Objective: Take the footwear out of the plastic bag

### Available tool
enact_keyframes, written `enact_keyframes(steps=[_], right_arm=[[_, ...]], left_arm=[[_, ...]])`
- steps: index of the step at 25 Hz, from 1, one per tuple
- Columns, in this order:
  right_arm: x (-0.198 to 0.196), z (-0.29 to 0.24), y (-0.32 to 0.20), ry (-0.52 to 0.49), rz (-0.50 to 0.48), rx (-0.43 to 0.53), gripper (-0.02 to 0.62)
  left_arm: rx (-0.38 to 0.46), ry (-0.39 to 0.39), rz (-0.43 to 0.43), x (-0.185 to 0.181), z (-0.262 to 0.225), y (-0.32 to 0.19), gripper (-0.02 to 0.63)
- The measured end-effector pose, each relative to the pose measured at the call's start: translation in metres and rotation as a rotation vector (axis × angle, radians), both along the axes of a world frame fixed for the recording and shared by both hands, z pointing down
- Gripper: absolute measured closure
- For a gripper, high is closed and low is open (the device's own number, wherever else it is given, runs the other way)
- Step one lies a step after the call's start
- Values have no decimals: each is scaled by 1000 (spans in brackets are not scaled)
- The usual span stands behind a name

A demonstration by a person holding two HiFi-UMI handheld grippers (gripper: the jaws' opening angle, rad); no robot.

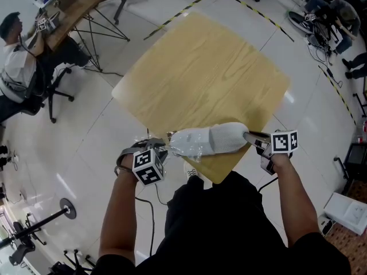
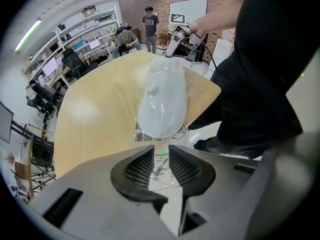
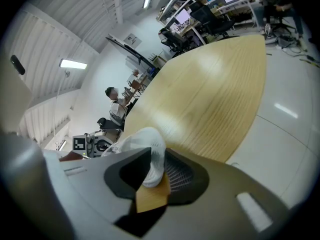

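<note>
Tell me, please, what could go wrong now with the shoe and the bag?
1. The left tongs stand a little apart round the thin bag, so a pull may slip off the film.
2. The right tongs grip only the end of the shoe, so it may slip out.
3. The shoe is at the near corner of the table and could drop off the edge.

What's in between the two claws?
The white shoe in its clear plastic bag lies between the left claw and the right claw, over the table corner. The head view shows it best.
</note>
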State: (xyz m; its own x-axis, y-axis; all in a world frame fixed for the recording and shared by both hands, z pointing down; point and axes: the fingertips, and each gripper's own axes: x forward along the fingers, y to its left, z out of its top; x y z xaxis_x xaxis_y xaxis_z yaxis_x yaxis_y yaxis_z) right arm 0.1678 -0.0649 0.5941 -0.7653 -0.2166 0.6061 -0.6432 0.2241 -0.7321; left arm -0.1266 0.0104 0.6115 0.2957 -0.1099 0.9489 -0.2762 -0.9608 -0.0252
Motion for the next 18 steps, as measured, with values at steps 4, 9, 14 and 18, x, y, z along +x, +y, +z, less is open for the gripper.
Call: enact_keyframes(steps=[4,9,14,18], right_arm=[[9,-2,0,2,3,-2,506],[14,-3,-4,7,8,2,506],[18,-4,-6,5,12,3,506],[25,-5,-8,6,23,8,506]], left_arm=[[9,-26,-21,-12,0,-2,511],[21,-57,-49,-29,1,-7,514],[42,-80,-98,-41,3,-14,522],[65,-94,-128,-49,1,-21,528]])
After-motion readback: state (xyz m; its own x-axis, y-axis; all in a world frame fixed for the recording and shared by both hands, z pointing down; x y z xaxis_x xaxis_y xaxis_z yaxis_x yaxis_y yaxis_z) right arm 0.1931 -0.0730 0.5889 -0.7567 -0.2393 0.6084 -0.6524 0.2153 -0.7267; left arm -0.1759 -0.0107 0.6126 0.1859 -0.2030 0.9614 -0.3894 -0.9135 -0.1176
